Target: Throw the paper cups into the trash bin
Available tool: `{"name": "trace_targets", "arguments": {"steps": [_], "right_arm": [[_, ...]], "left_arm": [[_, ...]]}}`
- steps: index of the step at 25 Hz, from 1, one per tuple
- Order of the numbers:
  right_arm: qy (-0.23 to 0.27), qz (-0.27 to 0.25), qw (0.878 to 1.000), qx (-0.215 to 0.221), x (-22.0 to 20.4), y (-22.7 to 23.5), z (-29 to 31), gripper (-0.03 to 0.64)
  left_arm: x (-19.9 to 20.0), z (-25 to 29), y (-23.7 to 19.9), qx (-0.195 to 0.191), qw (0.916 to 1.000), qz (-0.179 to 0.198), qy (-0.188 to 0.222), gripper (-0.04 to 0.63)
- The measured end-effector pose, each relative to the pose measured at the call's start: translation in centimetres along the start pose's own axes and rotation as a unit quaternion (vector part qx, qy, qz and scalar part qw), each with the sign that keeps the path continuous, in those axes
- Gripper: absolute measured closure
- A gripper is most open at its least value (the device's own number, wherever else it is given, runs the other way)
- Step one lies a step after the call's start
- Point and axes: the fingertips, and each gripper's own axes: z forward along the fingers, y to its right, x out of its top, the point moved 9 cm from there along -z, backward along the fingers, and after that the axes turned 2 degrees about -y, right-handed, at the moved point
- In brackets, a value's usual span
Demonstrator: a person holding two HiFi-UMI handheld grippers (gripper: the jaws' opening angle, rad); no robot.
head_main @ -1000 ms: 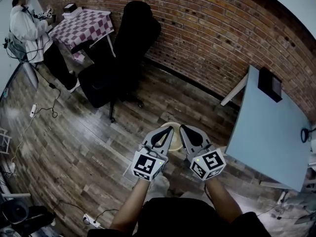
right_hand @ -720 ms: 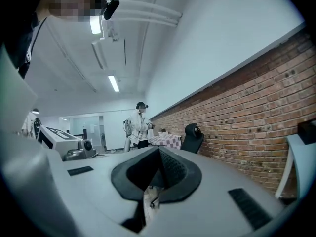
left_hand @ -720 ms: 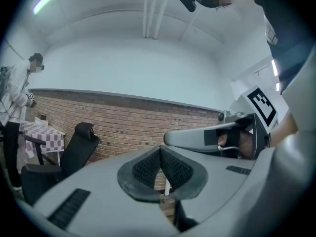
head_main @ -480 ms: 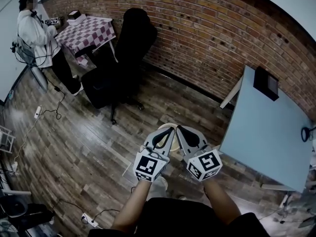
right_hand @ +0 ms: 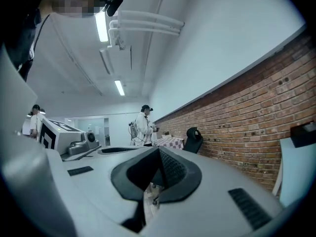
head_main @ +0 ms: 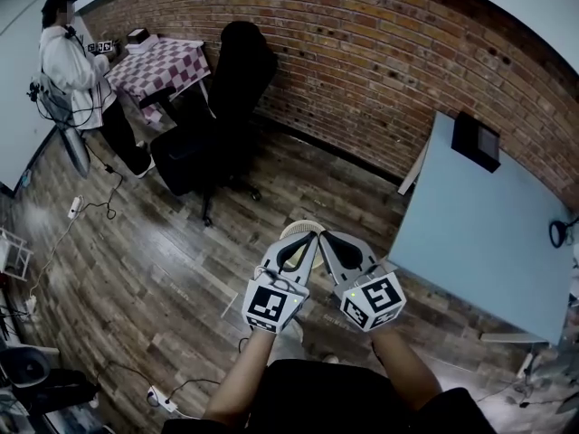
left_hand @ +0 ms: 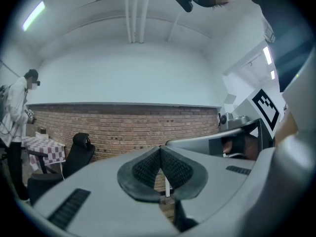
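In the head view my left gripper (head_main: 310, 237) and right gripper (head_main: 323, 236) are held side by side over the wooden floor, tips nearly touching. A beige paper cup (head_main: 297, 229) hangs at those tips, only its rim showing past the fingers. Both jaw pairs look closed. In the left gripper view the black pads (left_hand: 148, 169) meet, with a thin white strip (left_hand: 167, 186) just below them. The right gripper view shows its pads (right_hand: 173, 171) together and a pale scrap (right_hand: 149, 199) under them. No trash bin is in any view.
A black office chair (head_main: 222, 107) stands ahead left by the brick wall (head_main: 362, 52). A light blue table (head_main: 488, 233) with a black box (head_main: 475, 141) is close on the right. Far left are a checkered table (head_main: 154, 61), a person (head_main: 68, 61) and floor cables (head_main: 75, 208).
Both grippers have travelled together across the floor with the cup still at their tips. The blue table's edge now lies closer on the right, and the chair has shifted slightly.
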Motion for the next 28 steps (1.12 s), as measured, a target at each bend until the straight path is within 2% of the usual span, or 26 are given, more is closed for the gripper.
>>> {"name": "trace_targets", "arguments": {"steps": [14, 28], "right_arm": [[0.017, -0.012, 0.999, 0.029, 0.4, -1.5, -7.5, 0.614], [0.025, -0.021, 0.999, 0.027, 0.0, -4.1, -14.8, 0.614]], "left_arm": [[1.8, -2.9, 7.5, 0.007, 0.9988, 0.046, 0.011, 0.588], [2.4, -6.3, 14.3, 0.008, 0.9989, 0.045, 0.014, 0.588]]}}
